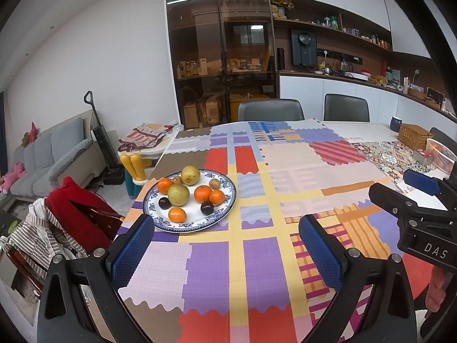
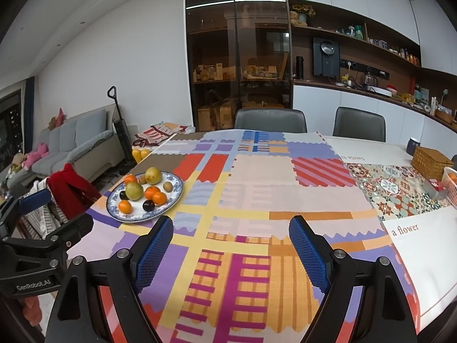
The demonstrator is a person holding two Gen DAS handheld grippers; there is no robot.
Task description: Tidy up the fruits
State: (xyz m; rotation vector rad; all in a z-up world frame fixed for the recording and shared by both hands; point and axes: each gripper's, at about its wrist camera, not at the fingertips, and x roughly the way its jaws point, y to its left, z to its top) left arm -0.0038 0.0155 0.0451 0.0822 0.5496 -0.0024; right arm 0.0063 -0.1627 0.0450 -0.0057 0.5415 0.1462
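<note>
Through the left wrist view, the left gripper is hovering low over the patchwork-clothed counter with its blue-padded fingers spread wide and holding nothing. Just ahead of its left finger, a round blue-and-white patterned china plate is sitting near the counter's left edge, carrying all the fruit in sight on this side: four small orange mandarins, two yellow-green pears, two dark plums and two small brown kiwis, lying loosely mixed together. The right gripper is showing at the right edge. Through the right wrist view, that right gripper is likewise hanging over the cloth with its fingers wide apart and empty, the plate well off to its left. At the far right a pink plastic mesh basket is standing on the counter, something orange inside it, too cut off to name. As for progress, the fruit is gathered on one plate but unsorted by kind; this could be a tidy finish or a heap awaiting sorting.
</note>
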